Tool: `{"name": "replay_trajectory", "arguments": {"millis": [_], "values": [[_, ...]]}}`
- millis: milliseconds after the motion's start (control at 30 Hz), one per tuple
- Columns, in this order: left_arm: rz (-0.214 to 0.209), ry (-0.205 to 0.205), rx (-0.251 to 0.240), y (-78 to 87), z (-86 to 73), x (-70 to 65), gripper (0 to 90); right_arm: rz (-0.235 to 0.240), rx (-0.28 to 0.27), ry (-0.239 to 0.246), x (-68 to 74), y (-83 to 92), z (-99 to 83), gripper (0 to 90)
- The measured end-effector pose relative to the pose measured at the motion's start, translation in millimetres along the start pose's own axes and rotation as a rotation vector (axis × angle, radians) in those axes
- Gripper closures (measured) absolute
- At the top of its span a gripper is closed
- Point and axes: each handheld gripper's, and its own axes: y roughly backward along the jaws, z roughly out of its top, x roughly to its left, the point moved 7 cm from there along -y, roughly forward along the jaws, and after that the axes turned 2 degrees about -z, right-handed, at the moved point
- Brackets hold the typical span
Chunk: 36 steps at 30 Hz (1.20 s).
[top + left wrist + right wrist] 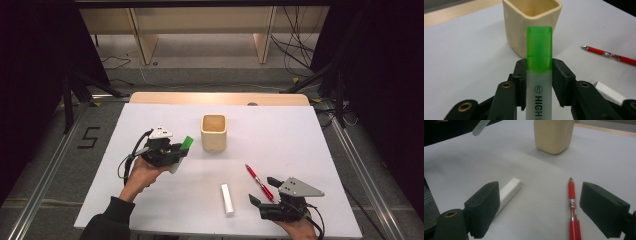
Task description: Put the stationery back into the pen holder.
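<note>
My left gripper is shut on a highlighter with a green cap and a frosted white body, held above the white sheet just left of the cream square cup. In the left gripper view the cap points toward the cup. My right gripper stands open low at the front right. A red pen lies on the sheet between its jaws, nearer the right one, and a white block lies by the left jaw.
The white sheet covers a wooden table, whose far edge shows behind it. The red pen and white block lie in front of the cup. Dark stands and cables flank the table.
</note>
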Motion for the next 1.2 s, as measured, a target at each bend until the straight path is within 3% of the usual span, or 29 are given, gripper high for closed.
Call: {"name": "replay_trajectory", "arguments": {"millis": [133, 633, 1200], "values": [[-0.007, 0.021, -0.047, 0.5, 12.8, 1.2, 66.5, 0.000, 0.000, -0.003, 0.0, 0.3, 0.0, 17.3], [-0.001, 0.020, -0.121, -5.1, 51.6, 6.5, 66.5, 0.003, 0.001, -0.008, 0.1, 0.1, -0.2, 17.3], [0.053, 0.015, -0.133, -21.5, 75.7, 19.8, 66.5, 0.005, -0.003, -0.010, -0.1, 0.7, 0.1, 17.3]]}}
